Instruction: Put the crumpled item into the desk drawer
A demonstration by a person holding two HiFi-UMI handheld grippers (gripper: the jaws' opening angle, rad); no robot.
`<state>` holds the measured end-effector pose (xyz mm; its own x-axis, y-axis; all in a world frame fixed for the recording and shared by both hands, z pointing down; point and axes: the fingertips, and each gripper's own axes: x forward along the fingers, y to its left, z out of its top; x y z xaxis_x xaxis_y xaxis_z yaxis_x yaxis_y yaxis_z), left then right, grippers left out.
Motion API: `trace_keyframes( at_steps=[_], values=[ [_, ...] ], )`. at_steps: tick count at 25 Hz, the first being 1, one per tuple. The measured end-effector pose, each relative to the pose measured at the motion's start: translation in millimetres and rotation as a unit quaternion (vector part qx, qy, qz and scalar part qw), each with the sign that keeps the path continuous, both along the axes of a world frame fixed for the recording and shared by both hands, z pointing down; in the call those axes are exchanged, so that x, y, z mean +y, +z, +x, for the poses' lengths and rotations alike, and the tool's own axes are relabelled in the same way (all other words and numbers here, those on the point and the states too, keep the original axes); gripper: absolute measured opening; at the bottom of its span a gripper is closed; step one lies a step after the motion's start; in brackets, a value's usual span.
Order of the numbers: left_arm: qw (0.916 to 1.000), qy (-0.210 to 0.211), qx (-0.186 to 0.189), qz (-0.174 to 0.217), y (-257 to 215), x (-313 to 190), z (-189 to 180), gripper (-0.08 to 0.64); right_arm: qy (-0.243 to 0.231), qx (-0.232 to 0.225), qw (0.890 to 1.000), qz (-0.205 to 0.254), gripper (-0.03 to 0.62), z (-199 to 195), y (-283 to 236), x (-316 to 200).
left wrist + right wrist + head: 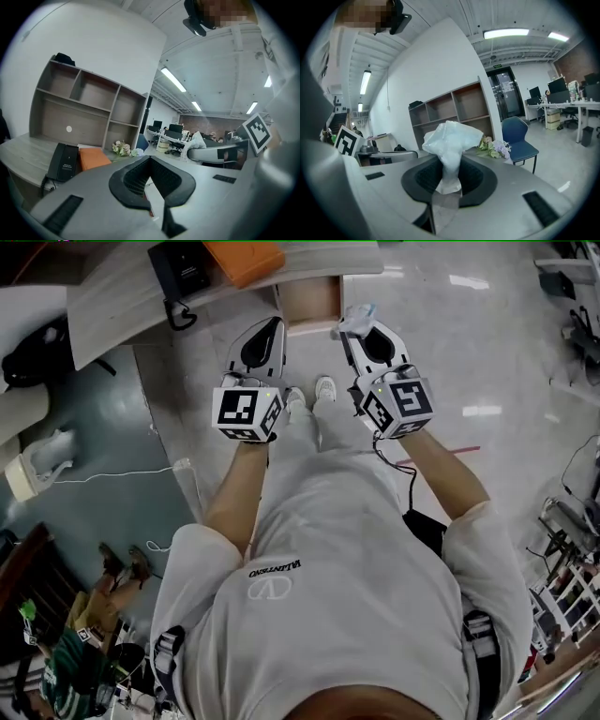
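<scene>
Standing over a pale floor, a person in a white T-shirt (328, 606) holds a claw in each hand at arm's length, above a pair of white shoes (324, 388). The right claw (360, 327) is clamped on a crumpled white wad (361, 312), which sticks up beyond its tips and is in the air, not in the drawer. The left claw (277, 324), just beside it, has its tips together and nothing between them. Just past both claws, at the desk (122, 306) edge, sits a tan box-like opening (309, 301) that looks like the drawer, though that cannot be told for sure. On the desk lie a black telephone (178, 268) and an orange pad (246, 259). Beyond, the gripper views show a wooden shelf unit (84, 108), a bunch of flowers (494, 149) and a blue chair (518, 136).
</scene>
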<state>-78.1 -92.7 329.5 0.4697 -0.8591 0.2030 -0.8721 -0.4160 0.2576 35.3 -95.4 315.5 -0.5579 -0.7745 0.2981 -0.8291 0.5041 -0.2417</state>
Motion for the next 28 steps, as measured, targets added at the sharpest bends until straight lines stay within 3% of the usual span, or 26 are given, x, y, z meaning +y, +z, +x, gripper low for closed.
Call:
trace_keyframes(
  at_steps=[16, 28],
  values=[
    [0.9971, -0.021, -0.013, -0.071, 111, -31, 23, 0.0, -0.007, -0.004, 0.997, -0.074, 0.074, 2, 112, -28],
    [0.9949, 0.0, -0.025, -0.098, 194, -37, 44, 0.0, 0.004, -0.014, 0.993, -0.116, 0.074, -2, 194, -48]
  ],
)
